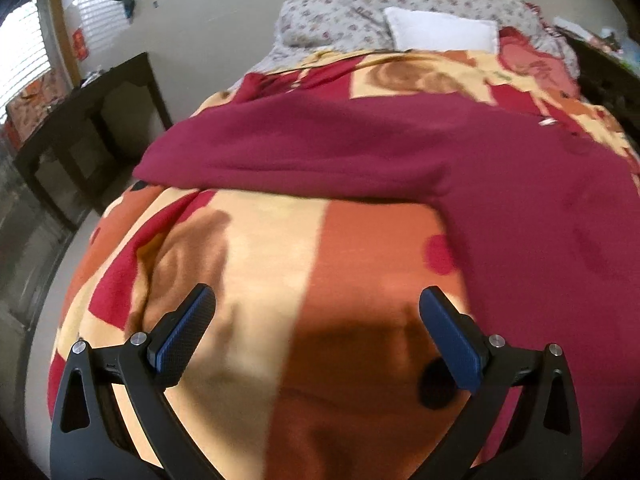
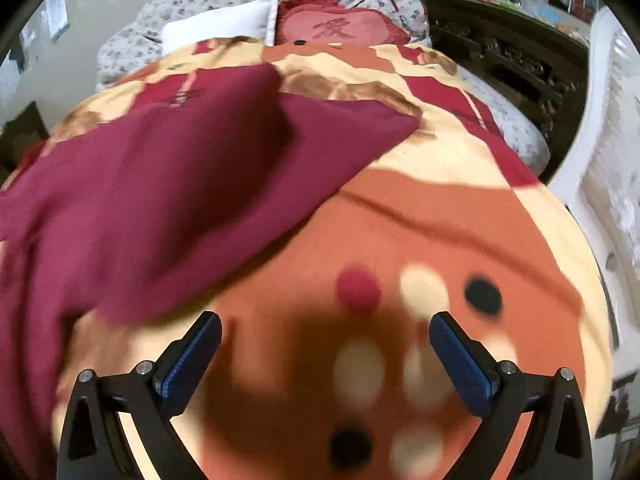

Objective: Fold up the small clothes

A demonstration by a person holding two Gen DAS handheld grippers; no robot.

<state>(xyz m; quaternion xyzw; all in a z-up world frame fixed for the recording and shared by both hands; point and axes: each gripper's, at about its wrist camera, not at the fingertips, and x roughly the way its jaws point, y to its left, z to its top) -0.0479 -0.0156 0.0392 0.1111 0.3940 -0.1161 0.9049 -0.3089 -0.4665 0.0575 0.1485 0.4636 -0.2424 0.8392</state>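
Maroon garment [image 1: 400, 148] lies spread flat on the patterned blanket [image 1: 256, 248] covering the bed, extending toward the blanket's left edge. Left gripper [image 1: 316, 336] hovers above bare blanket, jaws spread wide, holding nothing. Right gripper [image 2: 324, 360] likewise: jaws apart, empty, just beside the garment's near edge.
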